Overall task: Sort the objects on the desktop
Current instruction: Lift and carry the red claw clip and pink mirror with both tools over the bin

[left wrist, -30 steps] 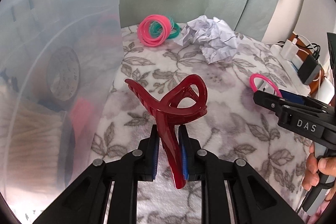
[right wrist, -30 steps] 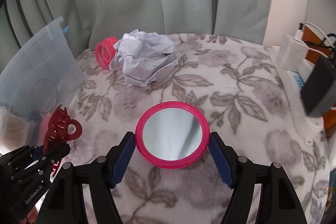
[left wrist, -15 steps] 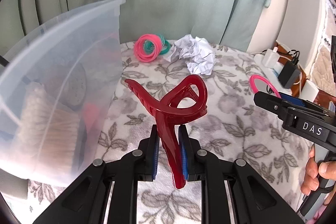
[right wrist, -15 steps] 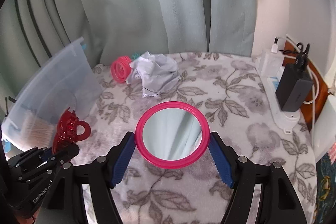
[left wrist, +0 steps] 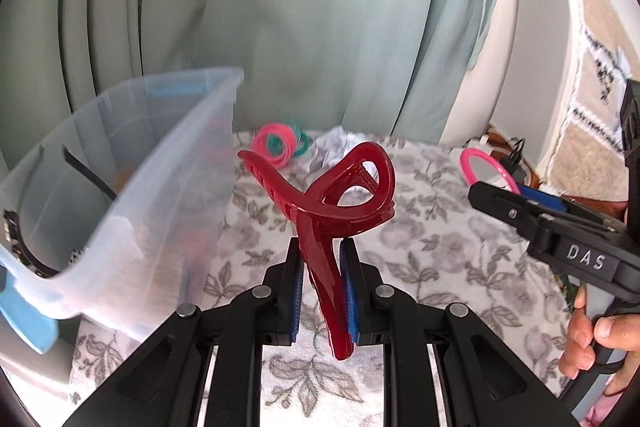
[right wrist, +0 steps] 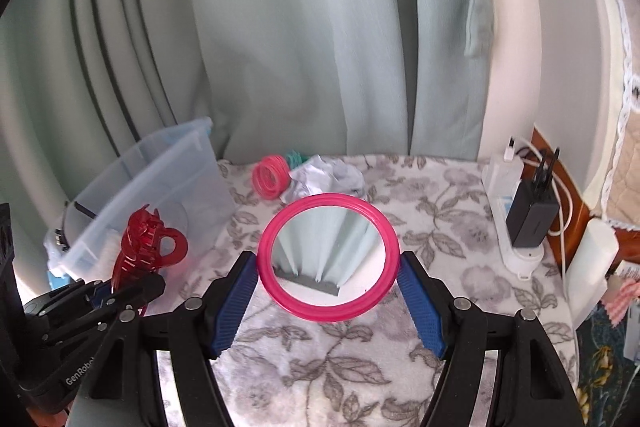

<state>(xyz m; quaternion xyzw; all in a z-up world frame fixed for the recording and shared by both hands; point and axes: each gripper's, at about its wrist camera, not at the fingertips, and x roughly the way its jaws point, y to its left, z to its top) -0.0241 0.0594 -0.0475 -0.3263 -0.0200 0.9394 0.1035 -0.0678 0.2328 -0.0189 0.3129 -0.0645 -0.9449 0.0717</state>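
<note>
The left gripper (left wrist: 322, 277) is closed on a red claw clip (left wrist: 320, 211), its blue pads pinching the clip's lower leg while the toothed half and the looped handle stand up above the fingers. The clip hangs in the air just beside the clear bin (left wrist: 120, 187), level with its rim and not yet over the opening. The right gripper (right wrist: 328, 291) is clamped on a round mirror (right wrist: 328, 259) with a pink frame, one pad on each side of the rim, face tilted up and reflecting the curtain; it is held above the floral cloth (right wrist: 440, 227), right of the bin.

On the cloth at the back lie a stack of pink bands (right wrist: 272, 177) with some green ones behind, and just beside them a ball of crumpled paper (right wrist: 324, 177). The bin already holds a few things, too blurred through the wall to name.

The clip looks light, stiff and glossy — hard plastic that could twist between the pads, since it is held by one thin leg with most of its bulk above the grip. Its spring hinge means a squeeze on both handles would open it; a hold on one leg, as here, avoids that. The mirror is likely the heavier and the fragile one: glass in a smooth frame, gripped only across its width, so it could pivot or slip if jolted. It wants a low, gentle set-down rather than a drop.
</note>
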